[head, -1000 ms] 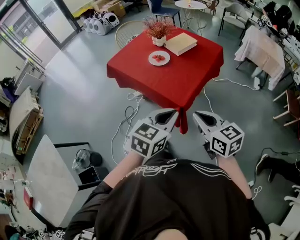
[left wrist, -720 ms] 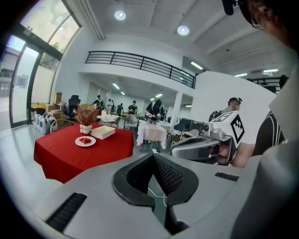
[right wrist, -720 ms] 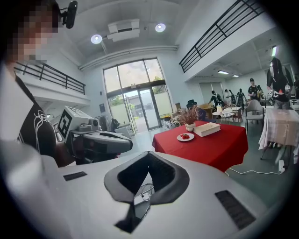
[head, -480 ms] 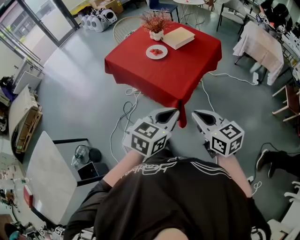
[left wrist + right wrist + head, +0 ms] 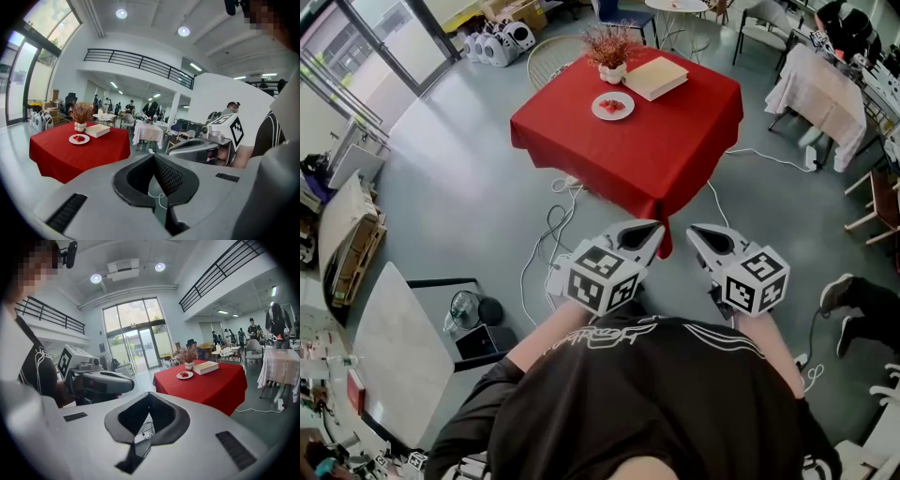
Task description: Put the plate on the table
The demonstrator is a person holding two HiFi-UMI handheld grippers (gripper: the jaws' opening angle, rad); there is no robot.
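The jaws of the left gripper (image 5: pixel 153 158) are pressed together on nothing, and those of the right gripper (image 5: pixel 150 394) likewise, both held side by side near the person's black shirt (image 5: pixel 656 403). Far ahead, well apart from both, the small round white plate (image 5: pixel 613 105) of red food sits on the red-clothed square bench (image 5: pixel 666 159) at its far left part, near a white vase of dried flowers (image 5: pixel 613 58) and a closed pale book (image 5: pixel 655 77).

You faced a red tablecloth (image 5: pixel 666 141), a white plate (image 5: pixel 598 109) holding red food (image 5: pixel 615 103), a cream book (image 5: pixel 656 77) and grey floor (image 5: pixel 469 178).
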